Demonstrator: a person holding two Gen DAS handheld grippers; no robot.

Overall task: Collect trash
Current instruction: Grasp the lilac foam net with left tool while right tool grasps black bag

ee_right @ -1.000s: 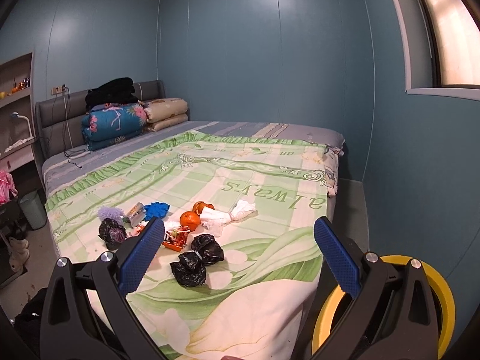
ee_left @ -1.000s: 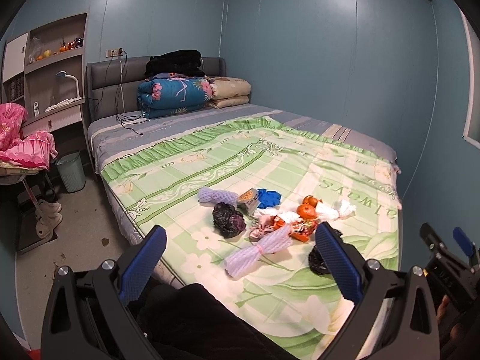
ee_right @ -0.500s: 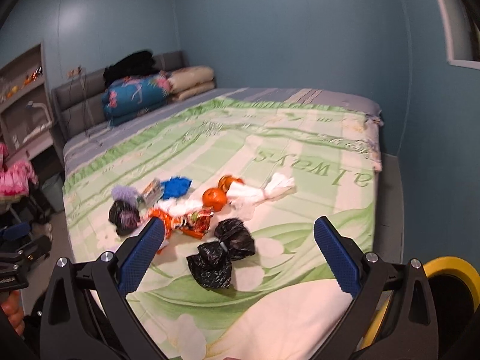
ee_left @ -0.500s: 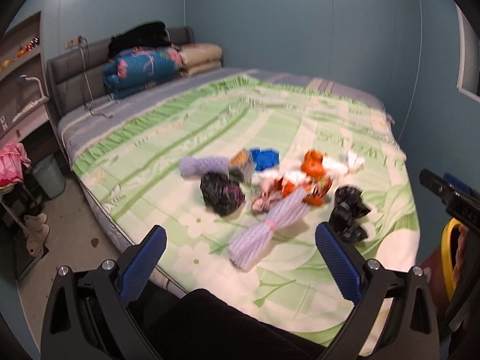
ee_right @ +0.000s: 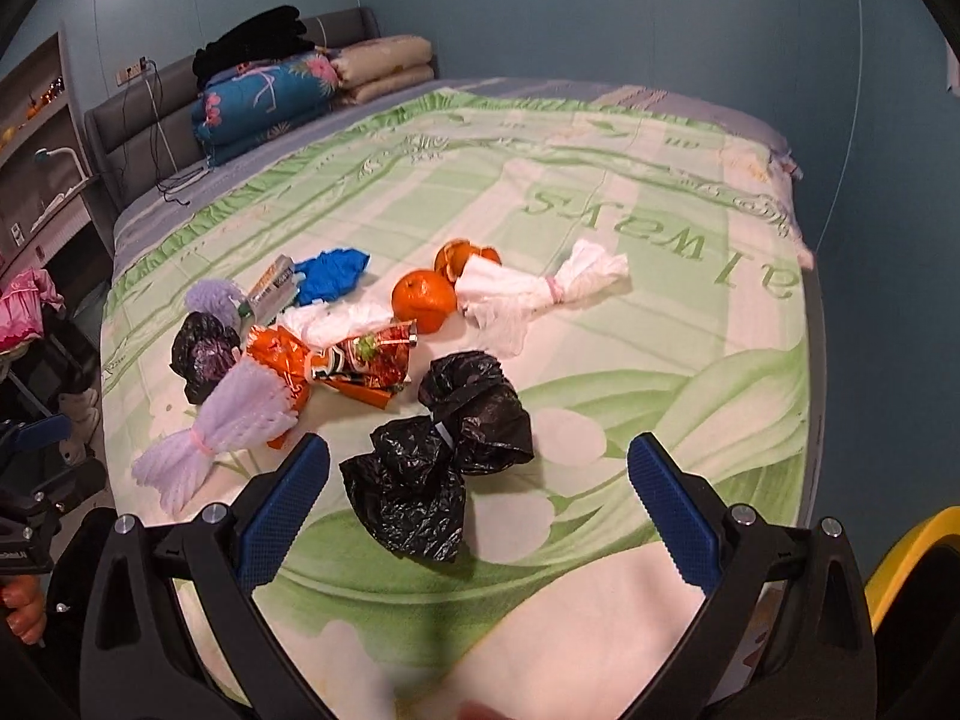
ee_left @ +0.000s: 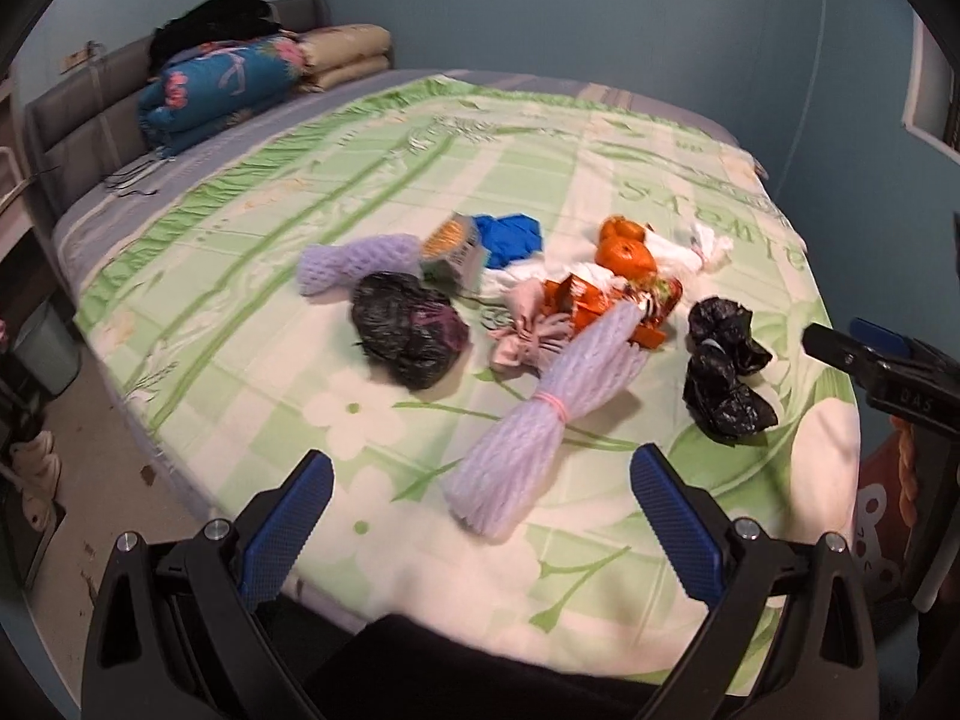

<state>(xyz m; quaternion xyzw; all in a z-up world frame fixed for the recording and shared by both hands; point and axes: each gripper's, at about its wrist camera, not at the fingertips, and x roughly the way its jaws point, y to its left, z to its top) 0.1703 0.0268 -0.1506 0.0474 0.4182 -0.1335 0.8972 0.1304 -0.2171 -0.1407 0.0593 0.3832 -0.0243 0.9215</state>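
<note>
Trash lies in a heap on the green floral bedspread. A tied bundle of lilac foam net lies nearest my left gripper, which is open and empty just short of it. A knotted black bag sits right in front of my right gripper, also open and empty. Further back are a dark crumpled bag, orange wrappers, an orange with peel, white tissue, a blue scrap and a small carton.
Folded quilts and pillows are stacked at the grey headboard. A small bin and shoes stand on the floor left of the bed. A yellow rim shows at the lower right. The right gripper's body sits at the bed's right corner.
Both grippers have moved forward and tilted down toward the bed, so the trash heap now sits much closer, the foam net before the left and the black bag before the right.
</note>
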